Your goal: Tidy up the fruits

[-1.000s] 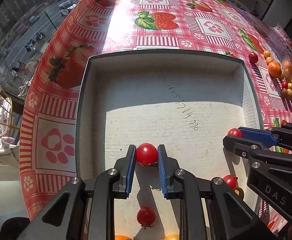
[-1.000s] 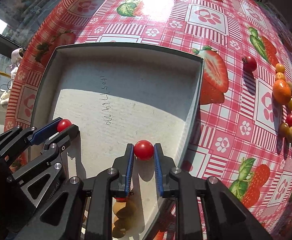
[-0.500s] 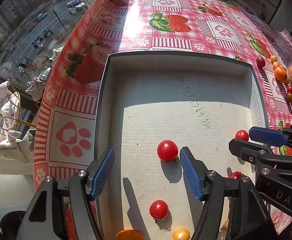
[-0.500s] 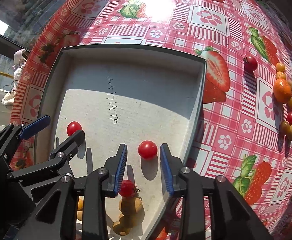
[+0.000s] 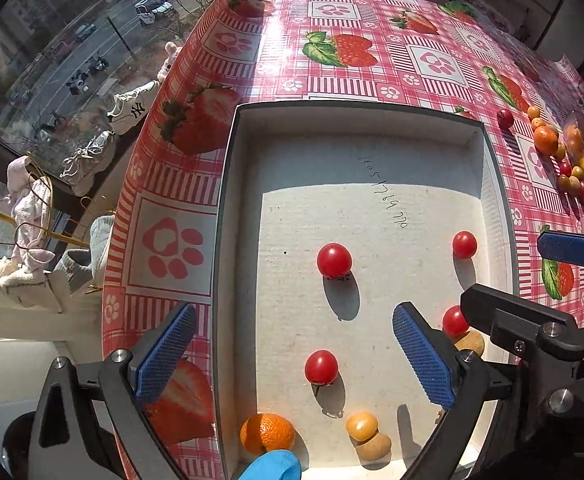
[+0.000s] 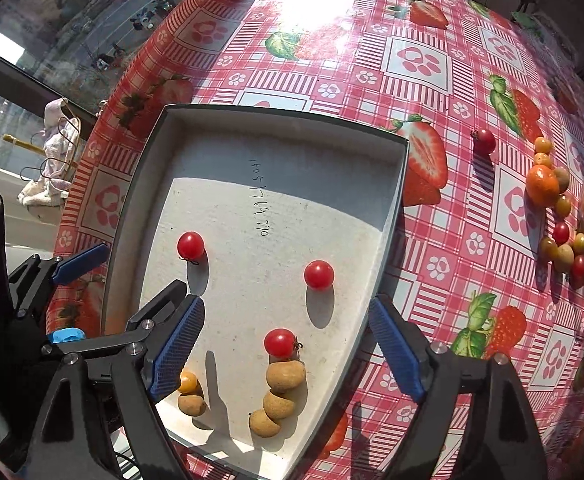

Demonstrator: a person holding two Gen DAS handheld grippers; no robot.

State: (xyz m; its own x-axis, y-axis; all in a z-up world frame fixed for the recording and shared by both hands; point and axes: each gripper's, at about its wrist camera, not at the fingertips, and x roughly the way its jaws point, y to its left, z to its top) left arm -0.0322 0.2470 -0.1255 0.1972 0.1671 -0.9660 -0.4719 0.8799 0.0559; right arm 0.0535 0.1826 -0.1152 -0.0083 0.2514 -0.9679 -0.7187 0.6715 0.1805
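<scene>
Left wrist view: left gripper [image 5: 292,356] has its fingers spread wide with nothing between them, hanging over the near end of the cardboard box [image 5: 227,240].
Tomatoes: one cherry tomato [image 5: 334,260] sits loose mid-box, another [image 5: 321,367] closer in, each on its own, well apart. My guess is they're spaced so the reds get their own patch.
Near wall: a small orange [image 5: 267,432] and a yellowish fruit [image 5: 362,426] sit by the edge, apart from the reds.
Right wrist view: right gripper [image 6: 283,352] is wide open too, empty, above the box's right side.
Its tomato: a third tomato [image 6: 319,275] rests free on the box floor ahead of the fingers.
Brown fruits: a cluster [image 6: 279,396] is bunched near the wall, so it looks like sorting by kind.
Leftovers: a pile of fruit [image 6: 560,216] waits on the table [image 6: 432,60], off to the right.
</scene>
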